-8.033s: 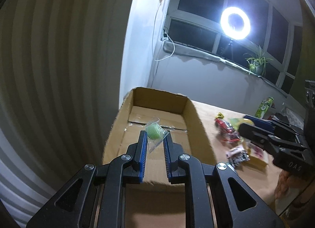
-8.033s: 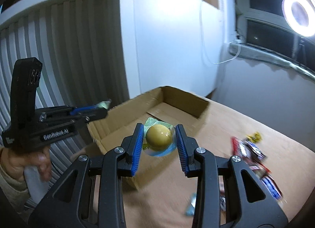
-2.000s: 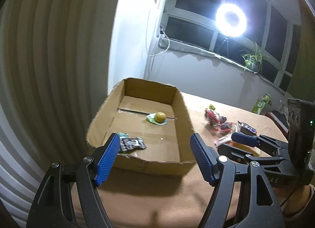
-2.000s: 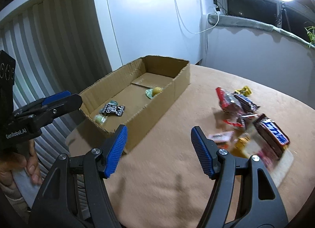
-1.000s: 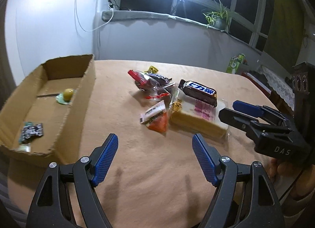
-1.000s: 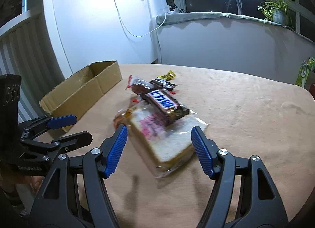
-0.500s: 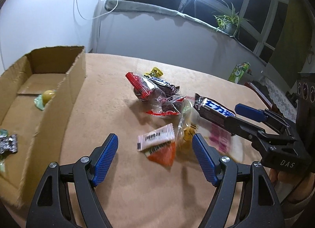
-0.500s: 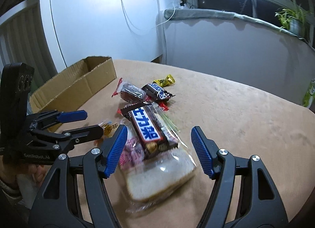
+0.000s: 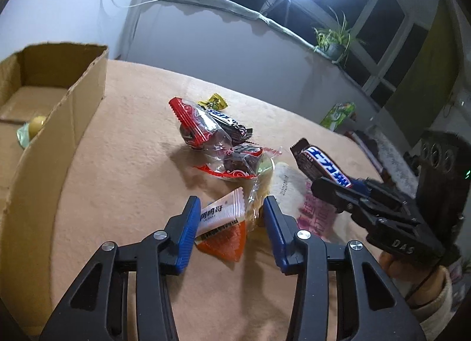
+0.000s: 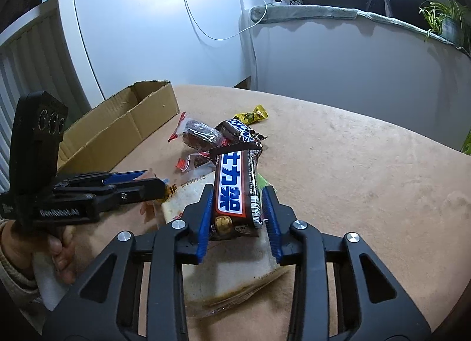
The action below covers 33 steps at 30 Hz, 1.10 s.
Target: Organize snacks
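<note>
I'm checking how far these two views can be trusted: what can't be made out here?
- Cardboard box contents: left wrist view, its near wall hides all but a yellow ball.
- Bread pack: right wrist view, mostly covered by the right gripper and chocolate bar.
- Whether the left gripper jaws touch the orange-white packet: unclear.

Your left tool (image 9: 232, 224) sits low over the surface (image 9: 123, 193), its blue pads (image 9: 188, 230) partly closed, flanking the white-and-orange packet (image 9: 222, 227) without visibly pinching it. Your left hand (image 10: 38, 248) grips its handle from below. Your right tool (image 10: 237, 211), just to the right of that packet, has both pads pressed against the sides of the brown chocolate bar (image 10: 235, 190). Your right hand (image 9: 418, 276) wraps its black handle, a pale cuff at the wrist.
</note>
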Available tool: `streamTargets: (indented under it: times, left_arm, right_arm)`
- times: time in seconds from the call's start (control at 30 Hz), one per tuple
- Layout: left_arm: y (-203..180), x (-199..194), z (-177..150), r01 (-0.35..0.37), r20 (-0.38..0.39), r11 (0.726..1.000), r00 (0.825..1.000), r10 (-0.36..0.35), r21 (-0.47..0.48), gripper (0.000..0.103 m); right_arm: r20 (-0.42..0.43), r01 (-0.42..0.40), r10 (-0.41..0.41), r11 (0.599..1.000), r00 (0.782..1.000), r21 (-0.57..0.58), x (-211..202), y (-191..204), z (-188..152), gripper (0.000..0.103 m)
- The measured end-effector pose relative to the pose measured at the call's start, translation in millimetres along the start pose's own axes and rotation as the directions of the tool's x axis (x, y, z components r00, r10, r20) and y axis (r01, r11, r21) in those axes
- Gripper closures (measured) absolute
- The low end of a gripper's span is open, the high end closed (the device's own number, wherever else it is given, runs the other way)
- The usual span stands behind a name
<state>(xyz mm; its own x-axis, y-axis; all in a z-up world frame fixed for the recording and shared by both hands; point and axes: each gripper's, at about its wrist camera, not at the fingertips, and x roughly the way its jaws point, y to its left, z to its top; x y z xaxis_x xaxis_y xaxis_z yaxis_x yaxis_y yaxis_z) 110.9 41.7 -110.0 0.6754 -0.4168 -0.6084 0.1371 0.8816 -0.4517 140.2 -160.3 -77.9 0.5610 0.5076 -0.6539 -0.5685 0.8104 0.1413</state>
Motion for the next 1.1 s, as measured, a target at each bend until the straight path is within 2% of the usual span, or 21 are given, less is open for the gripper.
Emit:
streamTargets:
  times: [0.13,0.2,0.27,0.33,0.43,0.53,0.8,1.1]
  left_arm:
    - [12.0,-5.2,-5.3,0.011,-0.009,0.998,1.000,-0.011,-0.055,0.060]
    - [13.0,-7.8,-7.1,-0.006,-0.001,0.998,1.000,0.006,-0.055,0.061]
    - [15.3,-9.5,-5.2,-0.017,0.007,0.998,1.000,0.017,-0.062,0.069]
    - [18.4,-8.3,-3.7,-0.019,0.003,0.997,1.000,0.020,-0.071,0.083]
    - [21.9,-5.0,-3.4,-0.020,-0.008,0.997,1.000,0.019,-0.079,0.094]
    - [18.8,0.4,0.3,-0.026,-0.020,0.998,0.999,0.025,-0.064,0.097]
    - [1.0,-12.9,1.6,-0.062,0.035,0.998,0.998,0.061,0.026,0.099]
    - [-24.5,-50.4,8.8,-0.099,0.135,0.988,0.987,0.082,0.120,0.099]
  right_arm:
    - [0.009,0.000,0.000,1.000,1.000,0.005,-3.9,1.7,-0.5,0.072]
    - [0.012,-0.002,0.002,1.000,1.000,0.008,-5.9,3.6,-2.2,0.072]
    - [0.010,-0.003,0.003,1.000,1.000,0.011,-7.6,4.2,-4.8,0.072]
    - [0.008,-0.001,0.001,1.000,1.000,0.016,-8.8,4.4,-7.5,0.072]
    - [0.003,-0.001,0.001,1.000,1.000,0.023,-8.4,4.0,-10.7,0.072]
    - [0.006,-0.001,0.000,0.999,1.000,0.034,-8.6,3.6,-12.8,0.072]
    - [0.031,-0.005,0.002,0.997,1.000,0.077,-17.2,0.8,-17.2,0.072]
    - [0.092,0.030,-0.040,0.994,0.995,0.104,-52.1,-0.7,-13.3,0.072]
